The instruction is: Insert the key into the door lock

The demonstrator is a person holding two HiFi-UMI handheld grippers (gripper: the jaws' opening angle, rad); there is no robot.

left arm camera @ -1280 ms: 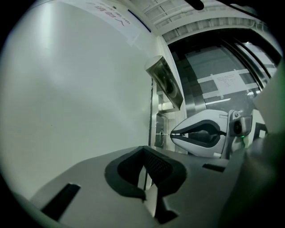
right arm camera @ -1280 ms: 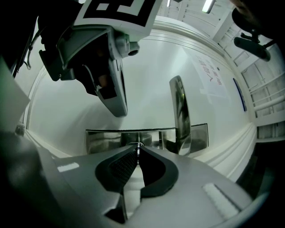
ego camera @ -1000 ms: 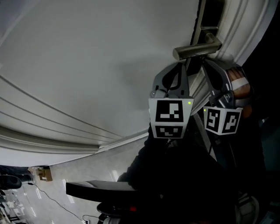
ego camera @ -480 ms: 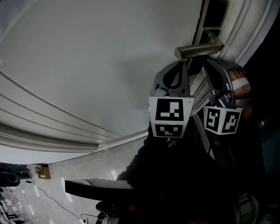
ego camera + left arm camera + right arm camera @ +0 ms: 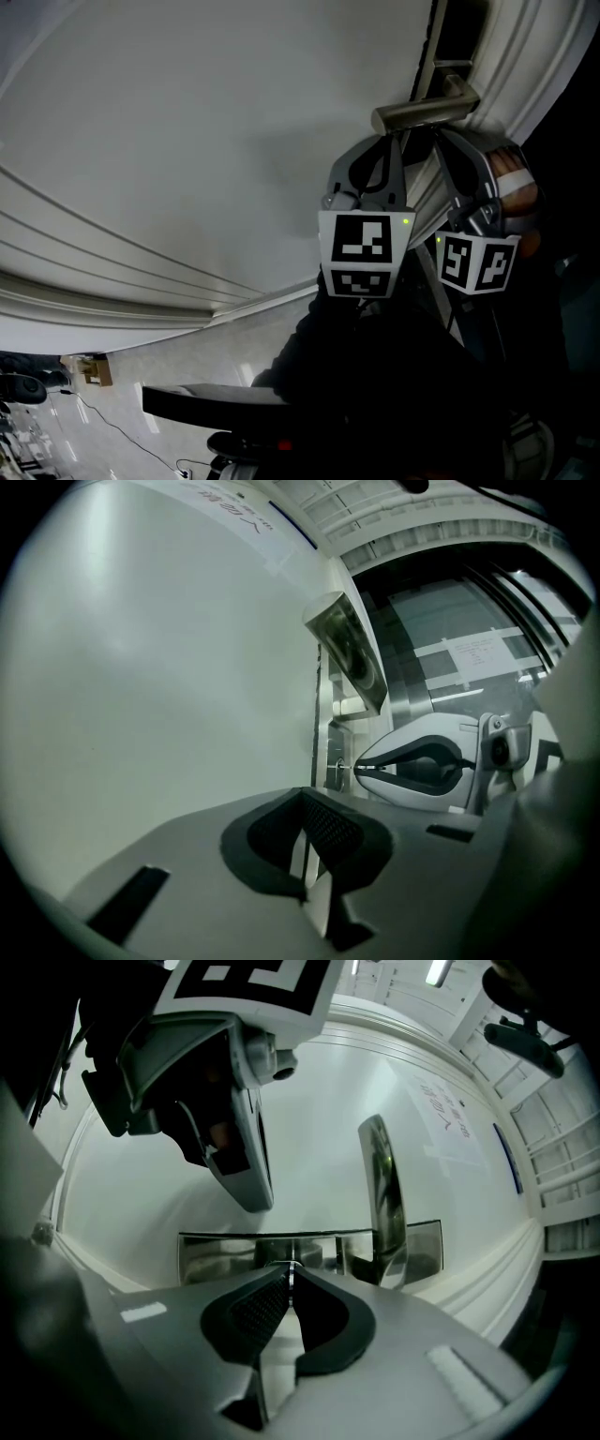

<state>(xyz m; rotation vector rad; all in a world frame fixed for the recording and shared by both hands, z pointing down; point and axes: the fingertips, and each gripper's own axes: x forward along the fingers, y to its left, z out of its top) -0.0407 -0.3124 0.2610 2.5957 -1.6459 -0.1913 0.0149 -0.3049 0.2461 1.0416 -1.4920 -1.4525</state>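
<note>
In the head view a metal lever handle [image 5: 422, 111] juts from the white door [image 5: 187, 141]. Both grippers are raised just under it, my left gripper [image 5: 392, 141] beside my right gripper [image 5: 439, 139]. In the right gripper view my right gripper [image 5: 291, 1274] is shut on a thin key [image 5: 292, 1281], whose blade points at the steel lock plate [image 5: 225, 1255] right ahead. From the left gripper view, the key tip [image 5: 345, 764] touches the lock plate [image 5: 334, 747] below the handle [image 5: 352, 653]. My left gripper [image 5: 305, 808] is shut on nothing and hangs close to the door.
The door frame mouldings [image 5: 525, 66] run along the right of the handle. A person's hand [image 5: 516, 183] holds the right gripper. Low down, the floor [image 5: 169, 375] with a cable shows below the door's edge.
Almost nothing differs; the right gripper's marker cube has shifted a trifle downward, and both grippers stay under the handle.
</note>
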